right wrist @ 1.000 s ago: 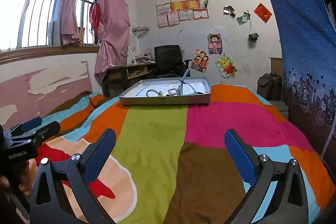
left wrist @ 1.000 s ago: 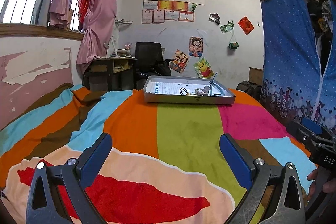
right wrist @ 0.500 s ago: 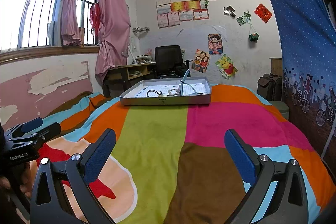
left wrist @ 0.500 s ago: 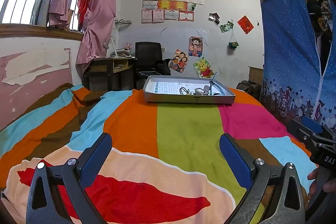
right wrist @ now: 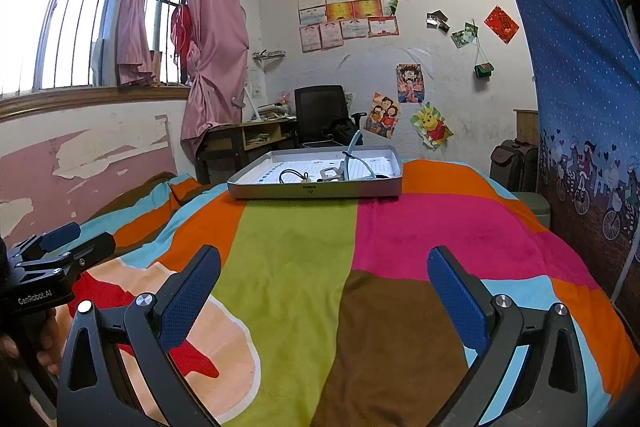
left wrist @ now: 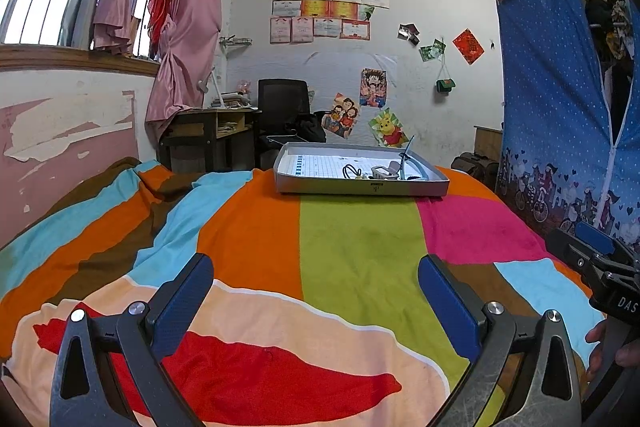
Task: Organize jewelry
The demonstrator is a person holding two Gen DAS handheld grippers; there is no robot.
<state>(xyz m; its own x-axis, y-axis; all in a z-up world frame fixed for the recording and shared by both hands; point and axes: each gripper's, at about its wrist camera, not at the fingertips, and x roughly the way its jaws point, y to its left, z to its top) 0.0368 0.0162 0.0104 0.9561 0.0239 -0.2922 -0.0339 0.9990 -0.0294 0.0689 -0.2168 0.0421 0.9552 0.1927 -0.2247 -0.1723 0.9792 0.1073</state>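
Note:
A shallow grey tray (left wrist: 362,187) sits at the far end of the striped bed; it also shows in the right wrist view (right wrist: 316,190). In it lie a black cord loop (left wrist: 352,171), a pale clip-like piece (left wrist: 382,171) and a light blue curved band (left wrist: 412,163), small and hard to tell apart. My left gripper (left wrist: 316,291) is open and empty, low over the near part of the bed. My right gripper (right wrist: 324,285) is open and empty, to the right of it. Both are far from the tray.
A bright striped blanket (left wrist: 352,251) covers the bed. A pink peeling wall (left wrist: 60,147) runs along the left. A blue fabric wardrobe (left wrist: 560,131) stands at the right. A desk (left wrist: 208,135) and black chair (left wrist: 284,107) stand behind the tray.

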